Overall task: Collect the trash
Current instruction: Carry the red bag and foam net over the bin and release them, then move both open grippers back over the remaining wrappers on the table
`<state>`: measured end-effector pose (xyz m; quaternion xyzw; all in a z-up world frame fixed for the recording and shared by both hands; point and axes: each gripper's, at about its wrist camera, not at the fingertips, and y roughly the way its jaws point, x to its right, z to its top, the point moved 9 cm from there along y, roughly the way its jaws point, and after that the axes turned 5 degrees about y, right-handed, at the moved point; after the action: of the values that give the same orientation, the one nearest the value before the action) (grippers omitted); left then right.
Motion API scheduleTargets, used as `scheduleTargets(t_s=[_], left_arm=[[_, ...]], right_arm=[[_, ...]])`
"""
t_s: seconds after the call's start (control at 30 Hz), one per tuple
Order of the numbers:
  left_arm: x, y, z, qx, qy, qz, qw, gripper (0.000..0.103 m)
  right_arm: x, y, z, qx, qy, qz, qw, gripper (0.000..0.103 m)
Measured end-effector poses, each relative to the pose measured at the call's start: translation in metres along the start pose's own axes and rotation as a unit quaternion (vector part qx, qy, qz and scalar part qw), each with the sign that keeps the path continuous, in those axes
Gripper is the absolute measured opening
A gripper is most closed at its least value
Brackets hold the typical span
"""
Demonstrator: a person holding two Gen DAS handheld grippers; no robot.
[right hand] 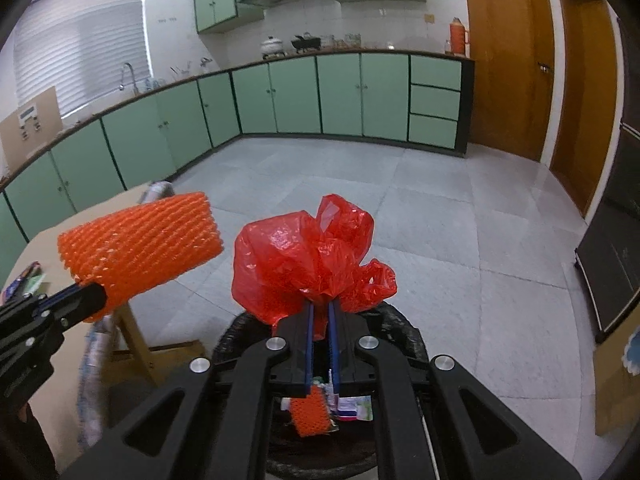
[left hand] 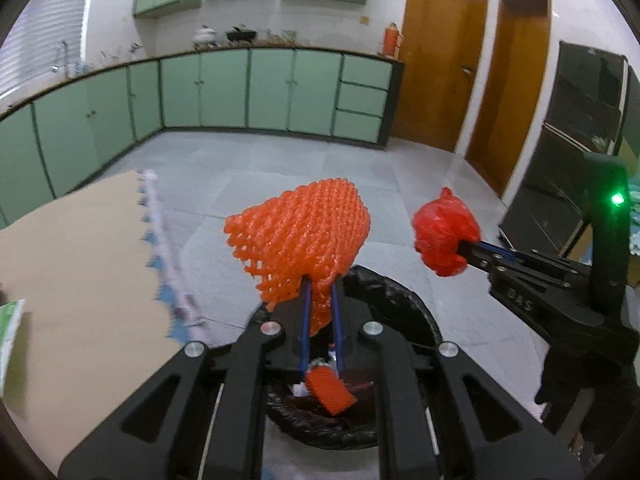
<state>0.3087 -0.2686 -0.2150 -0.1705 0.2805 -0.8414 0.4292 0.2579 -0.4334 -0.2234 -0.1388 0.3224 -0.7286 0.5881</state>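
Note:
My left gripper (left hand: 320,280) is shut on an orange foam net sleeve (left hand: 300,228), which sticks up beyond the fingertips. In the right wrist view the same net (right hand: 140,240) shows at the left, held by the left gripper (right hand: 96,296). My right gripper (right hand: 320,304) is shut on a crumpled red plastic bag (right hand: 304,260), seen at the right of the left wrist view as a red bag (left hand: 444,232) on the right gripper (left hand: 464,250). Both grippers hang over a black-lined trash bin (left hand: 400,292) (right hand: 404,332). Inside it lie another orange net piece (right hand: 310,414) and wrappers.
A tan table (left hand: 80,260) stands to the left of the bin, with a patterned rolled sheet (left hand: 164,240) along its edge. Green cabinets (right hand: 340,96) line the far wall, wooden doors (right hand: 508,60) are at the right, and a dark cabinet (left hand: 580,128) stands nearer.

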Motion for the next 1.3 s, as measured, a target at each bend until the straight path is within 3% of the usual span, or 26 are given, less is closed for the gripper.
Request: scheduleTargets(t_s=[0.17, 0.23, 0.33, 0.43, 0.53, 0.6, 0.67, 0.7, 0.77, 0.97, 1.07, 1.3], left_arm=[[0.007, 0.02, 0.007, -0.017, -0.008, -0.022, 0.9996, 0.045], [0.009, 0.024, 0.007, -0.02, -0.009, -0.027, 0.9994, 0.046], [0.006, 0.027, 0.006, -0.023, -0.007, -0.024, 0.9994, 0.046], [0.0, 0.023, 0.006, -0.02, -0.012, -0.018, 0.9996, 0.046], [-0.01, 0.01, 0.007, -0.006, -0.014, -0.006, 0.9999, 0.047], [-0.018, -0.002, 0.008, 0.007, -0.017, 0.005, 0.9998, 0.05], [-0.029, -0.016, 0.011, 0.021, -0.02, 0.016, 0.9994, 0.057], [-0.036, -0.025, 0.011, 0.031, -0.021, 0.024, 0.999, 0.059], [-0.051, -0.044, 0.011, 0.049, -0.022, 0.042, 0.9977, 0.071], [-0.099, -0.1, 0.001, 0.077, -0.039, 0.088, 0.9924, 0.076], [-0.131, -0.131, -0.014, 0.087, -0.047, 0.13, 0.9866, 0.077], [-0.229, -0.199, -0.059, 0.081, -0.087, 0.239, 0.9636, 0.077]], right_arm=[[0.023, 0.017, -0.003, -0.02, 0.006, -0.008, 1.0, 0.026], [0.027, 0.018, -0.005, -0.021, 0.005, -0.009, 1.0, 0.037], [0.036, 0.018, -0.005, -0.022, 0.011, -0.014, 1.0, 0.04], [0.041, 0.014, -0.003, -0.017, 0.022, -0.018, 0.999, 0.05], [0.041, 0.006, 0.0, -0.008, 0.028, -0.023, 0.999, 0.065], [0.036, -0.003, 0.004, 0.004, 0.029, -0.023, 0.999, 0.071], [0.027, -0.017, 0.009, 0.021, 0.028, -0.024, 0.999, 0.087], [0.02, -0.024, 0.012, 0.03, 0.027, -0.023, 0.999, 0.09], [0.005, -0.036, 0.017, 0.043, 0.022, -0.017, 0.999, 0.097], [-0.071, -0.068, 0.027, 0.076, -0.03, 0.025, 0.996, 0.097], [-0.117, -0.075, 0.027, 0.081, -0.049, 0.061, 0.994, 0.097], [-0.225, -0.069, 0.004, 0.063, -0.097, 0.13, 0.985, 0.097]])
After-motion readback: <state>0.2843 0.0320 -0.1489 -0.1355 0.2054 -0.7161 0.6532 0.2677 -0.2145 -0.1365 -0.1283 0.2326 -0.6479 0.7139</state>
